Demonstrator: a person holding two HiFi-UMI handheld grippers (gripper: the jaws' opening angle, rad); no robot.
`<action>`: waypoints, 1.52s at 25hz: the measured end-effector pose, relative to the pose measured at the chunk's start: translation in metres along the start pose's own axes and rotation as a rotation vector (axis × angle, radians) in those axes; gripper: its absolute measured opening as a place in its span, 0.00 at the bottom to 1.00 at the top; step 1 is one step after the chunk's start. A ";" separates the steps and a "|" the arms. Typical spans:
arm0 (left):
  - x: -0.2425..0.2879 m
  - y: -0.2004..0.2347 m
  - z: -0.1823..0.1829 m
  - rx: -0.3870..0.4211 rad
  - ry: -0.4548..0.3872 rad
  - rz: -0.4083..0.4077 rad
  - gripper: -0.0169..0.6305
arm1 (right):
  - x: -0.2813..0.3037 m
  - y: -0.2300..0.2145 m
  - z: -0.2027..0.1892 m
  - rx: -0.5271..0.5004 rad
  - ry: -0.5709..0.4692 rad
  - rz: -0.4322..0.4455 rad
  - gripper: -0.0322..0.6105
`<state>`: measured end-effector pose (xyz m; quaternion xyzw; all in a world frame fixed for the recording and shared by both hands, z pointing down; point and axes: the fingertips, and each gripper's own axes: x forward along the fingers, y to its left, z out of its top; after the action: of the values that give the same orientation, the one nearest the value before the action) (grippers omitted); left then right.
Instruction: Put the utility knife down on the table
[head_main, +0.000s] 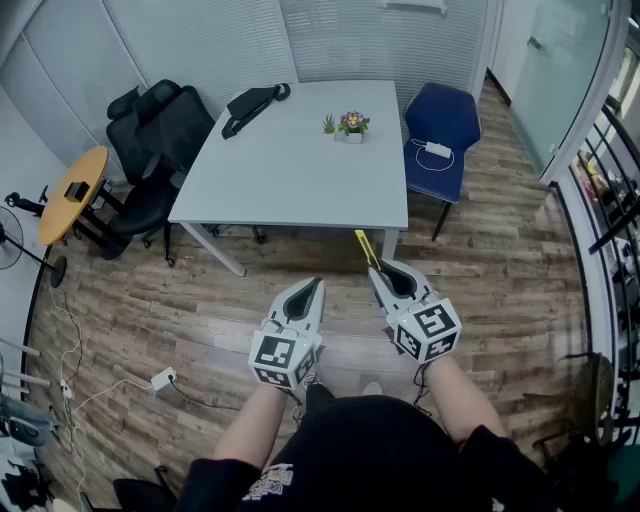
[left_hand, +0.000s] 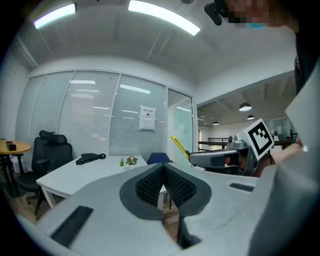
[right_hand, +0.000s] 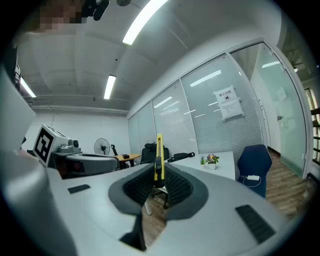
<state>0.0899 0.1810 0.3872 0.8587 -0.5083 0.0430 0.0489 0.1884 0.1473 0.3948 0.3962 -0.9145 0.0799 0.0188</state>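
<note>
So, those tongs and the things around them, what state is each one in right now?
left tongs: shut, nothing between them.
right tongs: shut on the yellow utility knife.
yellow utility knife: held in the air, not yet set down.
white rectangular table: bears a black bag and small potted plants.
blue padded chair: white charger on seat.

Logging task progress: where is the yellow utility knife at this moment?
In the head view, the yellow utility knife is clamped in the right gripper, sticking forward over the wooden floor just short of the near right corner of the white rectangular table.
</note>
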 end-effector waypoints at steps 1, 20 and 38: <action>0.000 0.000 -0.001 0.000 0.001 -0.001 0.03 | 0.000 0.000 0.000 0.002 0.000 0.000 0.15; 0.002 0.022 -0.012 -0.033 0.028 -0.035 0.03 | 0.023 0.005 -0.008 0.034 0.019 -0.013 0.15; 0.015 0.129 -0.014 -0.085 0.032 -0.098 0.03 | 0.119 0.024 -0.006 0.047 0.051 -0.088 0.15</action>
<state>-0.0158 0.1079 0.4082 0.8788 -0.4663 0.0326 0.0954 0.0892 0.0791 0.4087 0.4340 -0.8934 0.1103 0.0365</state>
